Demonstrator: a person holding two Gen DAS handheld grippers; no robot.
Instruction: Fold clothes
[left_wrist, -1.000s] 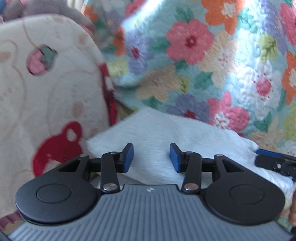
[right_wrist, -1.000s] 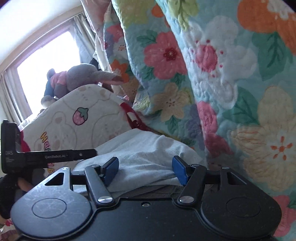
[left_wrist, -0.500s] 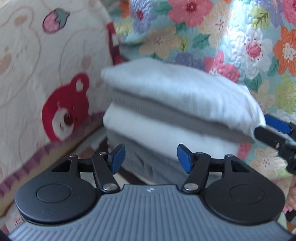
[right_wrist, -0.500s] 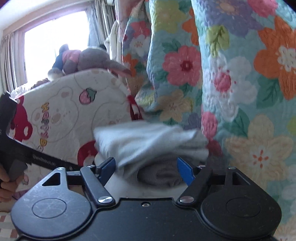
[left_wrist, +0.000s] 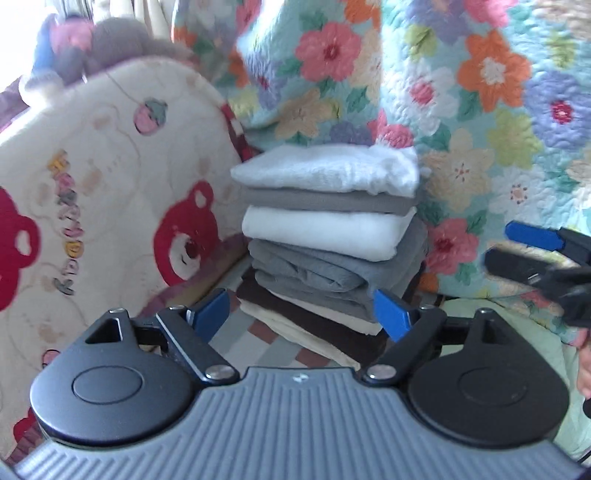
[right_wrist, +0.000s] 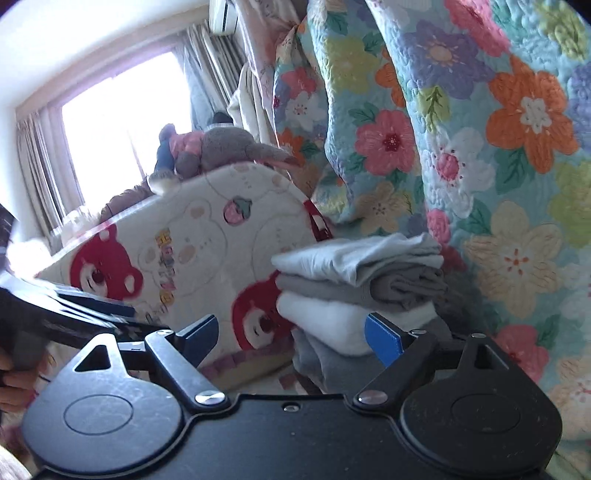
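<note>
A stack of folded clothes (left_wrist: 328, 236) stands against the flowered quilt, white and grey pieces on top, brown and cream ones at the bottom. The right wrist view shows the same stack (right_wrist: 362, 288) from its side. My left gripper (left_wrist: 301, 315) hangs in front of the stack's base, clear of it, its jaws still opening and nothing between them. My right gripper (right_wrist: 297, 336) is beside the stack, jaws opening wide, also with nothing held. The right gripper (left_wrist: 535, 251) shows at the right edge of the left wrist view.
A cream cushion with red bears (left_wrist: 103, 221) leans left of the stack, a plush toy (right_wrist: 221, 147) on top of it. The flowered quilt (left_wrist: 480, 110) rises behind and to the right. A bright window (right_wrist: 118, 129) is far left. A hand (right_wrist: 14, 380) grips the other tool.
Both grippers have drawn back from the stack and opened wider. The top white piece, earlier between the fingers, now lies free on the stack, and the whole pile has come into view.
</note>
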